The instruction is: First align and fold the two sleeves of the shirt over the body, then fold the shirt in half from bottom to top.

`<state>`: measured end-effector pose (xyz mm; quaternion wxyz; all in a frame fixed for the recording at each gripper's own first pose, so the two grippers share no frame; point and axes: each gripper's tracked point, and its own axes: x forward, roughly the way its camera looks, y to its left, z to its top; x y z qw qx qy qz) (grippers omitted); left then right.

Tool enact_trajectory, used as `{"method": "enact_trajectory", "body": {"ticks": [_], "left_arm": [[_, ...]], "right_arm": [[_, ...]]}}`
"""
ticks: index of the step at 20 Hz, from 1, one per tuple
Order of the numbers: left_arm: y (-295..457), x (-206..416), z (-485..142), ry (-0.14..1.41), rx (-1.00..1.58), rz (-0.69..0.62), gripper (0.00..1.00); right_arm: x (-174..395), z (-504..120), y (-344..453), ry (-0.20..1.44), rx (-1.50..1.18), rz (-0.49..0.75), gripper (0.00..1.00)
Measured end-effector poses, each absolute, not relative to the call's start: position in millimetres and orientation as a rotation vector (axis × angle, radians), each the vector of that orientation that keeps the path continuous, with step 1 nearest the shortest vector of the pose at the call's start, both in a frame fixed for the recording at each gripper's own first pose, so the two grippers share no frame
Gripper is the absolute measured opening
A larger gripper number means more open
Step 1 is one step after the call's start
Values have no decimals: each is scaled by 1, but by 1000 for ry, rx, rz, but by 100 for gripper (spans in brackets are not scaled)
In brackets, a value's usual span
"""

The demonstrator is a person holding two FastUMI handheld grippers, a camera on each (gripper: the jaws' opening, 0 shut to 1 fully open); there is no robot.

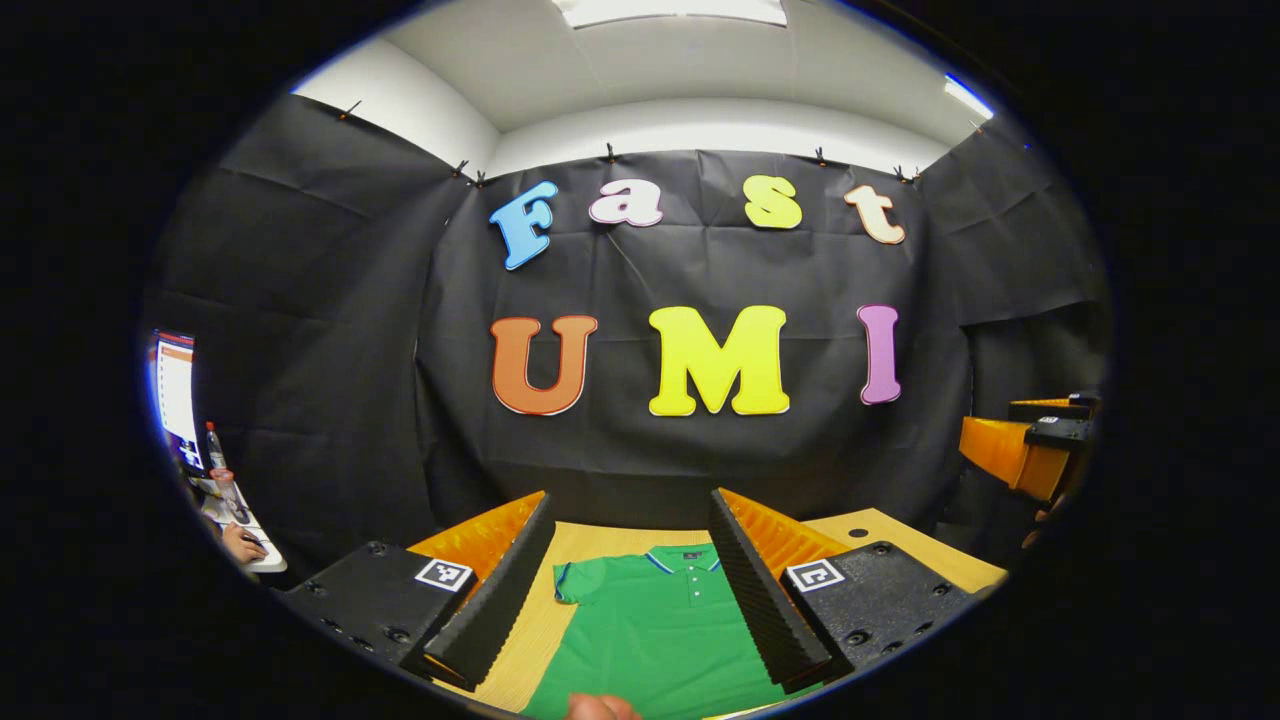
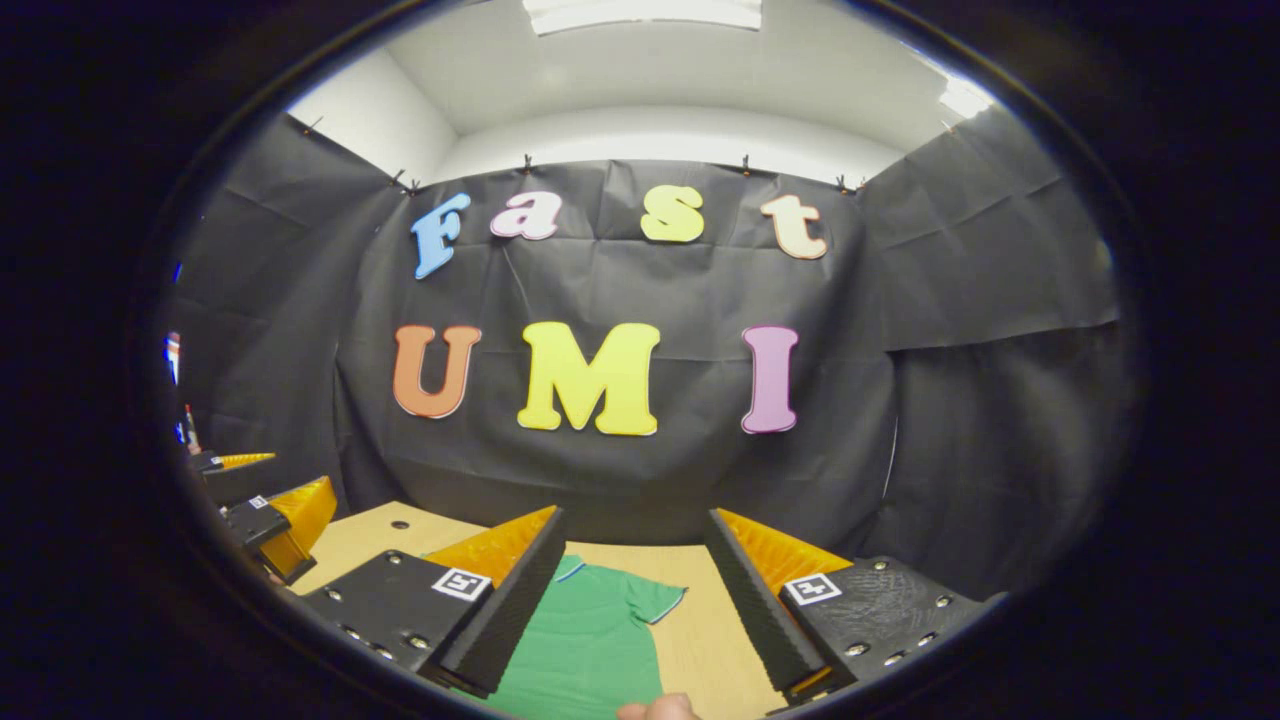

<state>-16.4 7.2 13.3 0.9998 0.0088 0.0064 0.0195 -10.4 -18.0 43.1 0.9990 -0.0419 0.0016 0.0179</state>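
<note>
Both grippers hover with fingers spread wide, holding nothing: between the left gripper (image 1: 632, 590) fingers lies the green shirt (image 1: 660, 630), flat on the wooden table (image 1: 590, 545), collar farthest; between the right gripper (image 2: 630, 590) fingers, one sleeve (image 2: 650, 600) lies spread.

Shirt (image 1: 655, 625): hem cut off at bottom edge, right sleeve hidden behind a finger in left gripper view; hand (image 2: 655, 708) barely showing at edge.
</note>
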Motion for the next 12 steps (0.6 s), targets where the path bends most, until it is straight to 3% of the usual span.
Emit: {"method": "enact_trajectory", "body": {"ticks": [7,12], "left_arm": [[4,-8,12,-5,46,14,98],[15,26,11,-15,21,-29,98]], "right_arm": [[18,38,-25,15,-97,22,91],[85,7,-16,96,-101,-4,91]]}}
